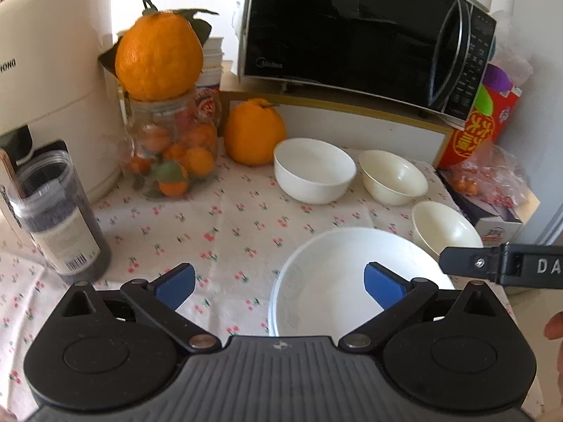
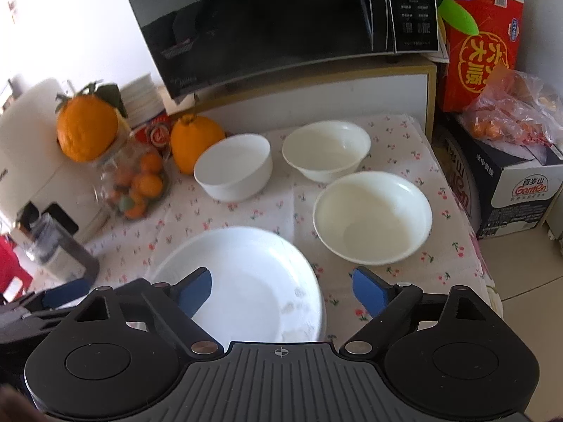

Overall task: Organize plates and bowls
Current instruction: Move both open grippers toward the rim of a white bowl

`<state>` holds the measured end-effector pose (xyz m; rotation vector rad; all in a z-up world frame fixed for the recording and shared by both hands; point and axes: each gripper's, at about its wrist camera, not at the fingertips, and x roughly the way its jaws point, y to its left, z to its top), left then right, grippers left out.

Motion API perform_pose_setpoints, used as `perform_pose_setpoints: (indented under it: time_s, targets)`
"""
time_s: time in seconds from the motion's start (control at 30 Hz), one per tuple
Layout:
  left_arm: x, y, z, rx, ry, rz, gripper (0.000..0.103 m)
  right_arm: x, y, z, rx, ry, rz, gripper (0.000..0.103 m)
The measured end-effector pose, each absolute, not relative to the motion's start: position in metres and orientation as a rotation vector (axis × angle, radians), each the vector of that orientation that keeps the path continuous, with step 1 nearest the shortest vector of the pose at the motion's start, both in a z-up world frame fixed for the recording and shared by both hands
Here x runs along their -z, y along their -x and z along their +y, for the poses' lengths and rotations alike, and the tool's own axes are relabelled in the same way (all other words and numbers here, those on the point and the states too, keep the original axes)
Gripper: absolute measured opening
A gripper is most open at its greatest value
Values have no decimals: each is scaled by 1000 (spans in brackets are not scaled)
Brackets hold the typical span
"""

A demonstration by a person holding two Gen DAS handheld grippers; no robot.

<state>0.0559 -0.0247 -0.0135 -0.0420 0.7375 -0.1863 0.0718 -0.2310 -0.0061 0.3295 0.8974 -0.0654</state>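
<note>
On the counter (image 2: 267, 211) front edge sits the white plate (image 2: 246, 281), rigid, glazed, slick, breakable: take it by the rim; both grippers' fingers (image 2: 195, 290) spread wide, empty, bowls (image 2: 373, 216) behind.

Your left wrist camera looked forward and down from close above the white plate (image 1: 352, 281); your right one did too, from its other side. Both shared the three bowls beyond.
</note>
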Motion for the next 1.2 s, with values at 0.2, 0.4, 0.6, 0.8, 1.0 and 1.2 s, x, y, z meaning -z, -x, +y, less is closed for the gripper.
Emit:
perform_pose_setpoints:
  time_s: [0.2, 0.4, 0.6, 0.8, 1.0, 1.2]
  targets:
    - [6, -74, -21, 157, 35, 739, 102, -5, -92, -228, 86, -322, 884, 89]
    - [2, -97, -17, 124, 33, 727, 102, -9, -115, -233, 104, -366, 884, 89]
    - [4, -123, -10, 96, 53, 732, 103, -6, -138, -238, 129, -383, 880, 89]
    - [9, -152, -3, 114, 110, 735, 103, 4, -162, -240, 130, -400, 869, 89]
    - [25, -187, 16, 160, 291, 762, 99, 25, -186, -248, 103, -510, 853, 89]
    - [39, -211, 17, 214, 410, 772, 87, 47, -212, -258, 106, -607, 861, 89]
